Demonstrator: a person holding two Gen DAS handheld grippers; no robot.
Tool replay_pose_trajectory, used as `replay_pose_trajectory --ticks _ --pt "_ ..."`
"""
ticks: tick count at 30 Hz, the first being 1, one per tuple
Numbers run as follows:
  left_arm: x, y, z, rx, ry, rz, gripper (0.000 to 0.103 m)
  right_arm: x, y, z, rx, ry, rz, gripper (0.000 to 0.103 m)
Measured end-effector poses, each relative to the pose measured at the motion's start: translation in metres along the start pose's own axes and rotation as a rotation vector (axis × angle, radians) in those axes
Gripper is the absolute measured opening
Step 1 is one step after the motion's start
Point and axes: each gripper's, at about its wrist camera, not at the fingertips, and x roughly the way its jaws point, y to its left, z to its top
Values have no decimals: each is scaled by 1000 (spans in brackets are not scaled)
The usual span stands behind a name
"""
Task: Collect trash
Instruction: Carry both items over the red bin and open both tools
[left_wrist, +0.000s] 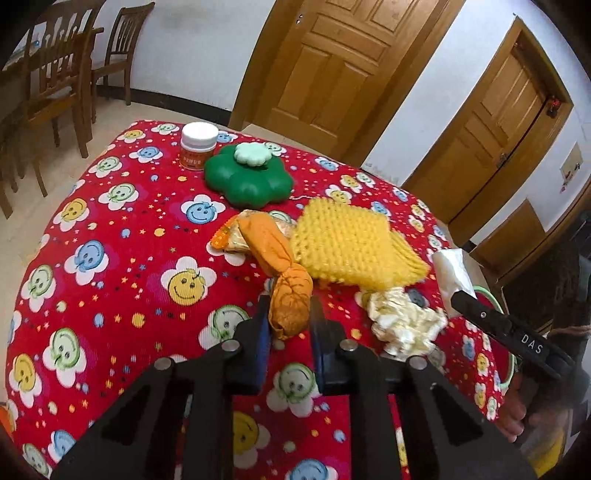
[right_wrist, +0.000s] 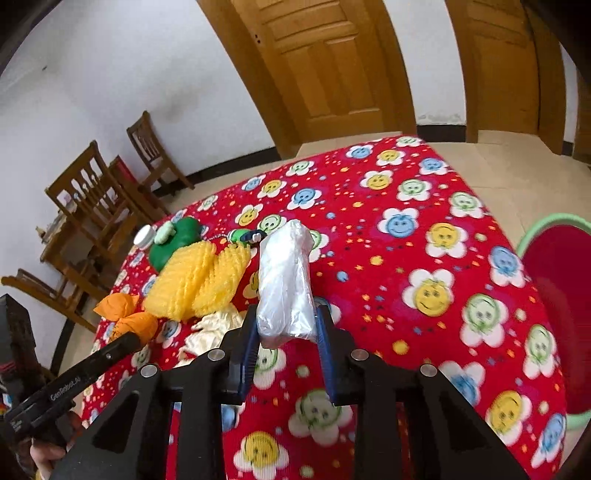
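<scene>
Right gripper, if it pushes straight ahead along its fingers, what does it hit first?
Probably just the tablecloth. The right gripper is shut on a clear plastic bag, and beyond the bag that view shows only bare cloth. The small green toy sits slightly left of the line; depth is unclear.

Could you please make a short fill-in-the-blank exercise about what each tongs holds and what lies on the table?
1. The left tongs are shut on a twisted wrapper of ____ colour.
2. The right tongs grip a clear ____ bag.
3. The green flower-shaped box stands beside a jar with a ____ lid.
4. The yellow foam net lies on a tablecloth printed with smiling ____.

Missing words: orange; plastic; white; flowers
</scene>
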Motion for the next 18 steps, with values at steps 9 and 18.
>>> replay_pose_trajectory --ticks 9,18 --pt "-32 -29 -10 25 -29 -35 18 -45 -10 -14 28 -43 -1 30" --pt "-65 -78 -20 122 -79 -53 18 -104 -26 -26 61 -128 -33 30"
